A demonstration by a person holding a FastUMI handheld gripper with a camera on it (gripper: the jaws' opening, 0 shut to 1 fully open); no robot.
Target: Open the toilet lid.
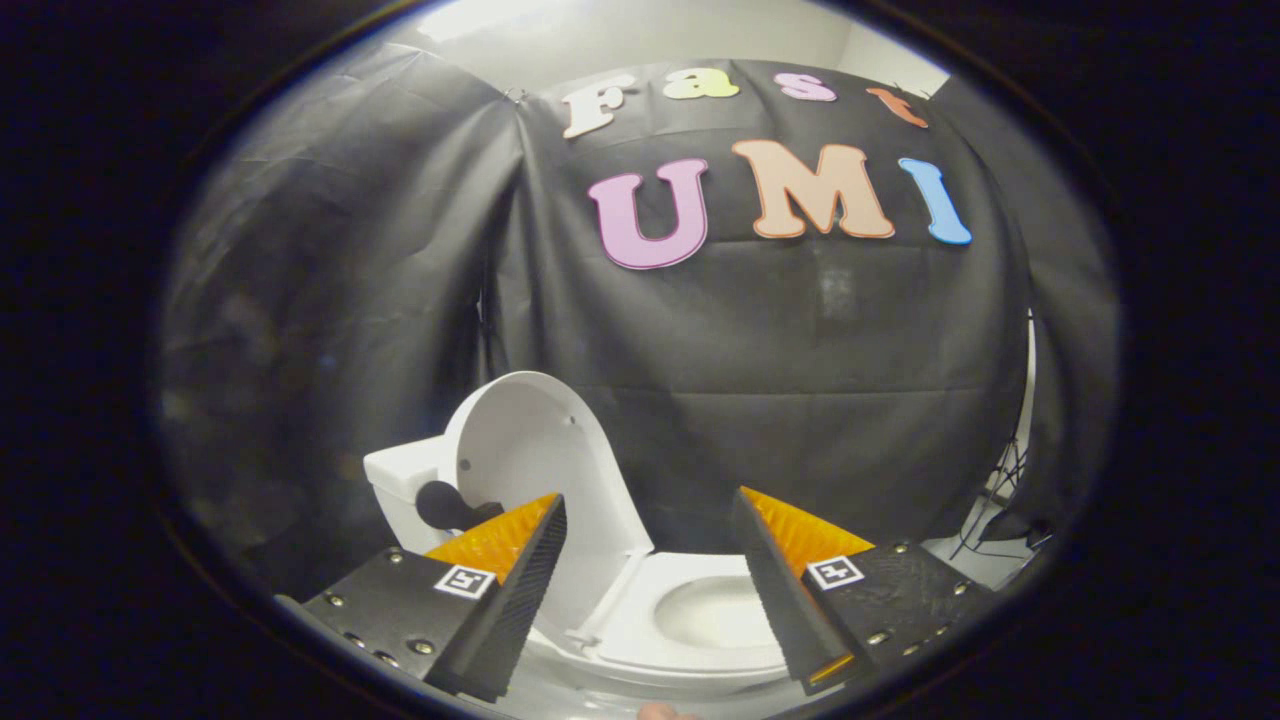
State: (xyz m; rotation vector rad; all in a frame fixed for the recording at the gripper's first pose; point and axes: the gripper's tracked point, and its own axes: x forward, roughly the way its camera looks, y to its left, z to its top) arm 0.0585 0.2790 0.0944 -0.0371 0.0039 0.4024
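Observation:
A white toilet stands below and ahead of my gripper (648, 505). Its lid (545, 455) is raised, standing upright against the white tank (400, 480) beyond my left finger. The seat (650, 625) lies flat around the open bowl (715, 610), between and under the two fingers. My gripper is open, its fingers spread wide with nothing between them and touching neither lid nor seat. The left finger hides the lid's lower left edge and part of the tank.
Black cloth walls close in behind and to the left of the toilet. A tripod's legs (1000, 500) and a strip of pale floor (965, 555) show at the right, past the right finger. A fingertip of a person (665, 712) shows beneath the gripper.

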